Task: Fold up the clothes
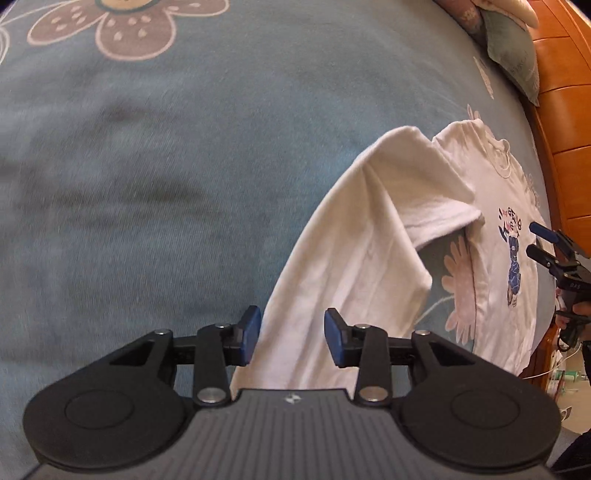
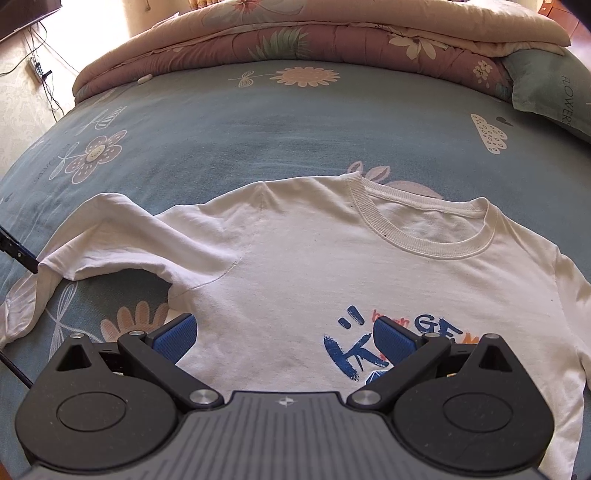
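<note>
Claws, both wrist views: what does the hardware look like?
Both match. Left claw and right claw: black linkage arms with silver pivot pins, ribbed blue pads, round black side housings, a grey ribbed centre plate with a small star-like mark.

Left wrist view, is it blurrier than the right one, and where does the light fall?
Left wrist view: the bedsheet is smeared by motion blur, the white T-shirt soft. Right wrist view: sharp, the collar ribbing crisp, sunlight brightest on the folded quilt at the top. Both views bend straight edges at the borders.
</note>
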`<state>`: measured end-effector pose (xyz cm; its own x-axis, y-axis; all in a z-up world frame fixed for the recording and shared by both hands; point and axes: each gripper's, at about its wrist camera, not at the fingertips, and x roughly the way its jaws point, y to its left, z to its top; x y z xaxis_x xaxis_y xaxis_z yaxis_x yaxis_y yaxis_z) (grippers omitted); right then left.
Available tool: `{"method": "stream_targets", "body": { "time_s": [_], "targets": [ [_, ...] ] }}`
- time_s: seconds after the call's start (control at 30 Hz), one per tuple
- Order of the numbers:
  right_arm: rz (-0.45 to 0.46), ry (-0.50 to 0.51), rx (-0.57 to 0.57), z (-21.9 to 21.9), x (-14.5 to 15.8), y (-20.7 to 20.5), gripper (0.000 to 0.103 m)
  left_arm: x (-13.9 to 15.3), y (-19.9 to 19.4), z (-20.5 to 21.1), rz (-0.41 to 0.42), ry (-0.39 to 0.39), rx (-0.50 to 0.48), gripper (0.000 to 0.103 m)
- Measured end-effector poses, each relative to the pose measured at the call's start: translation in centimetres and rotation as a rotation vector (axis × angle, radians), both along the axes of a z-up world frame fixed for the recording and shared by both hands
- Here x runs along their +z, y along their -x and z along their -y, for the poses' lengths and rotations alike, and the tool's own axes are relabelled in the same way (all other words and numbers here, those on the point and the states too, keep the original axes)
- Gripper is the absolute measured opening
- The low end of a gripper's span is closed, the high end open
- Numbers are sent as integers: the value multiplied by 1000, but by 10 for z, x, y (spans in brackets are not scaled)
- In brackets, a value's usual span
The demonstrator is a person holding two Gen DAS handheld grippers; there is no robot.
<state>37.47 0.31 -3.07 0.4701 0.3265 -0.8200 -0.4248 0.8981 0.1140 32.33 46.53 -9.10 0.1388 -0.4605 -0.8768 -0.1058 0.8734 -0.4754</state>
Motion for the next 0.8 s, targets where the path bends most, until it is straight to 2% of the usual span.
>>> {"method": "stream_targets", "body": {
  "time_s": [0.13, 0.33, 0.4, 0.43, 0.47, 0.6, 0.8],
  "targets": [
    [-1, 5, 34, -8, 0, 1, 103, -6, 32, -12, -31, 83, 100, 38],
    [3, 8, 73, -15, 3, 2, 103, -13, 49, -15, -40, 142, 128, 41],
    [2, 12, 77, -15, 2, 3, 103, -9, 44, -9, -41, 97, 89, 34],
    [2, 14, 77, -15, 2, 2, 103, -6, 41, -1, -38, 33, 34, 16],
    [1, 15, 75, -15, 2, 2, 103, -3, 38, 3, -40, -13, -3, 6],
    [1, 17, 67, -13, 1, 2, 103, 6, 25, 7, -63, -67, -96, 3],
    [14, 23, 55, -7, 4, 1, 103, 16, 2, -12, -127, -187, -188, 3]
  ]
}}
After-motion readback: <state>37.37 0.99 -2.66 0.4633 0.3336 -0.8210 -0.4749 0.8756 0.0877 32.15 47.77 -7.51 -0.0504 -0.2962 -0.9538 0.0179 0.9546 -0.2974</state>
